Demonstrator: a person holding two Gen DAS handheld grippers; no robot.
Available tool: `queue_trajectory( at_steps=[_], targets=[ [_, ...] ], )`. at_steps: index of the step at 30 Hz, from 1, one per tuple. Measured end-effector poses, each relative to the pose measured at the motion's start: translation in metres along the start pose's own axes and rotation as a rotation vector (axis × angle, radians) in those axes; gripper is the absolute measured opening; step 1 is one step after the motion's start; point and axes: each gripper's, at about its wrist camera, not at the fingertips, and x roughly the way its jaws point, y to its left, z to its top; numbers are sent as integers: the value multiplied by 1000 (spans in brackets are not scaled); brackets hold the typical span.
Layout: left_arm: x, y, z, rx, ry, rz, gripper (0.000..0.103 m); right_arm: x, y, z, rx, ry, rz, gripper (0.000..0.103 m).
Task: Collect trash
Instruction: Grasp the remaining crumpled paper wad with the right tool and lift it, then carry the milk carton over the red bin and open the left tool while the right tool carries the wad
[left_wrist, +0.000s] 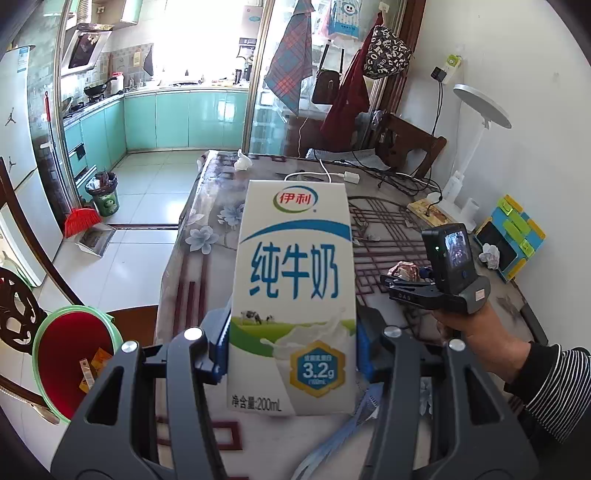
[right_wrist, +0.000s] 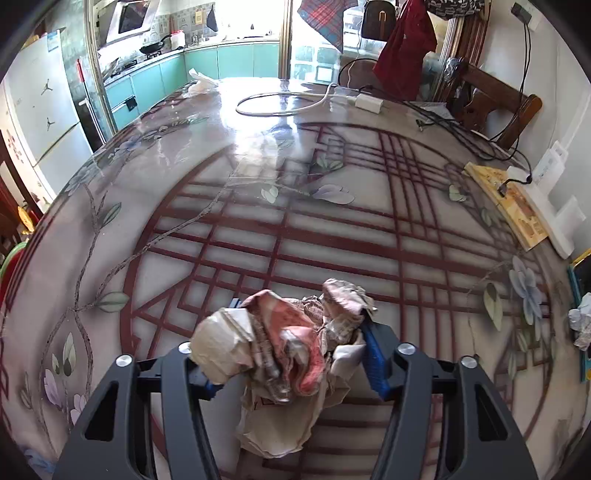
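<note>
Blue pads (left_wrist: 221, 332) of L gripper (left_wrist: 291, 343) are clamping a milk carton (left_wrist: 293, 295), holding it upright above the table (left_wrist: 207, 258) edge, w/ the red-lined bin (left_wrist: 74, 354) sitting lower left. R gripper (right_wrist: 291, 354) is closing narrow around crumpled paper trash (right_wrist: 284, 347) on the table, pads touching both sides. White paper wad (right_wrist: 583, 325) is lying far right.

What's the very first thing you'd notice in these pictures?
The big white and blue milk carton, held upright in the left gripper, fills the middle of the left view. In the right view, the right gripper has a crumpled wad of paper between its fingers, over the flowered table.
</note>
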Motion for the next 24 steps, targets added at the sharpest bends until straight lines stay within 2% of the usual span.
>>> queue_trajectory(
  at_steps=[6,13,17,19,24],
  targets=[
    [-7,8,-1,-20,-12,14,50,-43,28,-1,-67,-68,19,51],
    [-25,24,-1,-56,-47,72,50,-102,87,-2,-148,-156,110,51],
    [-43,45,-4,-68,-74,158,50,-125,133,-1,-213,-196,162,51],
    [-51,63,-7,-98,-80,181,50,-134,155,1,-243,-210,189,51],
    [-71,113,-18,-158,-91,304,50,-143,210,3,-305,-226,252,51]
  ],
)
